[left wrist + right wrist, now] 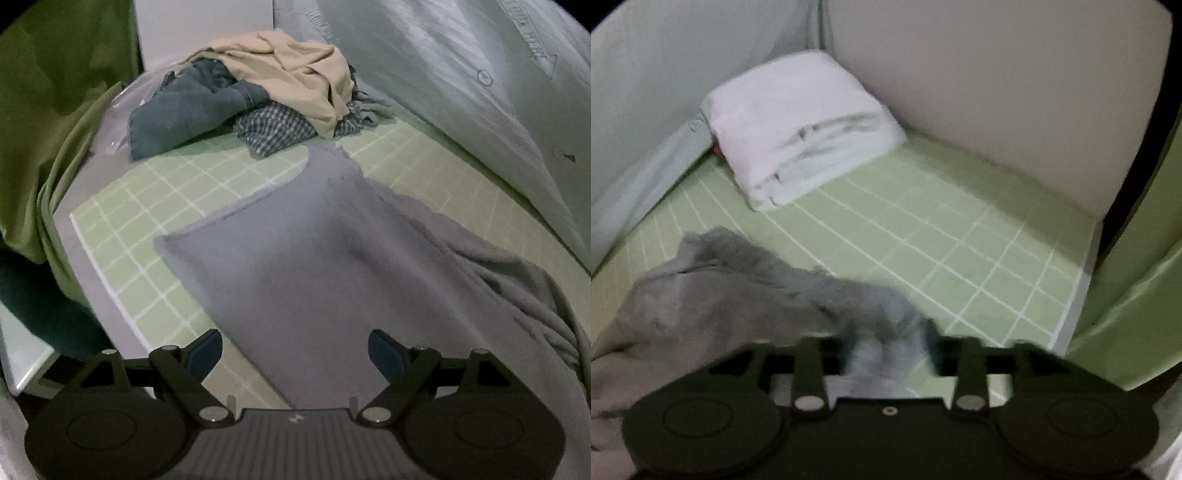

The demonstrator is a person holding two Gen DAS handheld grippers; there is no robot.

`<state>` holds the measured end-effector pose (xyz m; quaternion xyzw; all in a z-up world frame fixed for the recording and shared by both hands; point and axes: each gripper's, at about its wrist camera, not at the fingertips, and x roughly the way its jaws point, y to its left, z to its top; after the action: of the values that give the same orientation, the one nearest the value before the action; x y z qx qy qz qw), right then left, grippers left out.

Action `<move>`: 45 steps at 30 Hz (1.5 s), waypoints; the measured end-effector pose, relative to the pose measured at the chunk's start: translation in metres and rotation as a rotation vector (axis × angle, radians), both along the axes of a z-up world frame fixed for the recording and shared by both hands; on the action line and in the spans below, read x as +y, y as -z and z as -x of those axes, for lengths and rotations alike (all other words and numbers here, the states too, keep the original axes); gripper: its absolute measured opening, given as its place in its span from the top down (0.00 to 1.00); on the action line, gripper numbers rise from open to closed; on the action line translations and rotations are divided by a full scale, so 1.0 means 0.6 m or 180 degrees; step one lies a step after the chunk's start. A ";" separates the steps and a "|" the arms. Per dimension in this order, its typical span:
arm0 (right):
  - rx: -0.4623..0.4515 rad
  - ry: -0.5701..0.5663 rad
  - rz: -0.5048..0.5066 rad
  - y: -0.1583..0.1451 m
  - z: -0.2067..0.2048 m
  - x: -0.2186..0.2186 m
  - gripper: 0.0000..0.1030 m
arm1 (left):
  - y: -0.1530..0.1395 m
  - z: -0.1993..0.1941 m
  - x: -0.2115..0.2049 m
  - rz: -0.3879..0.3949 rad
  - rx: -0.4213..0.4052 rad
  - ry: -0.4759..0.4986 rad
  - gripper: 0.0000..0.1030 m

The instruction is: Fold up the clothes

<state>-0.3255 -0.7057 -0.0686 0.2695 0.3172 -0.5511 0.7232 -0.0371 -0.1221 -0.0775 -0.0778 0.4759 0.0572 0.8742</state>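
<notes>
Ahead of the left gripper [295, 354], a gray garment [314, 251] lies spread over the green grid mat [147, 236]. It looks smooth and flat in front of the fingers and gathers into wrinkled folds off to their right. The fingers stand wide apart, above the cloth's near edge, gripping nothing. Farther ahead sits a heap of clothes [258, 99]: a tan piece on top, blue and checked ones beneath.

Between the fingers of the right gripper [888, 339] runs a bunched edge of the same gray garment [738, 288], crumpled and soft, trailing away to the left. The view is blurred, yet the fingers appear closed in on that fabric. Ahead and slightly left, well apart, rests a folded white cloth [801, 129] on the mat [960, 251].
</notes>
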 end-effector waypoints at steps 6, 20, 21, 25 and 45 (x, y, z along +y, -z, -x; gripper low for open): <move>0.0053 -0.0693 0.0275 -0.020 -0.126 0.092 0.15 | -0.009 -0.068 -0.005 -0.0040 -0.0062 0.0197 0.16; 0.0196 -0.1903 0.0045 0.034 -0.433 0.287 0.15 | -0.014 -0.288 -0.010 -0.0214 -0.0187 0.0674 0.16; 0.0253 -0.1973 0.0036 0.040 -0.449 0.297 0.15 | -0.006 -0.305 -0.009 -0.0222 -0.0147 0.0682 0.16; 0.0598 -0.2212 0.0103 0.064 -0.509 0.325 0.15 | 0.025 -0.369 -0.004 -0.0239 0.0014 0.0720 0.16; 0.0605 -0.2143 -0.0013 0.075 -0.548 0.284 0.85 | 0.075 -0.458 -0.030 0.0066 0.0208 0.1039 0.98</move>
<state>0.0031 -0.5355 -0.1133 0.0987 0.4553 -0.3036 0.8311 0.2375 -0.1399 -0.1227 -0.0066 0.5110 -0.0880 0.8551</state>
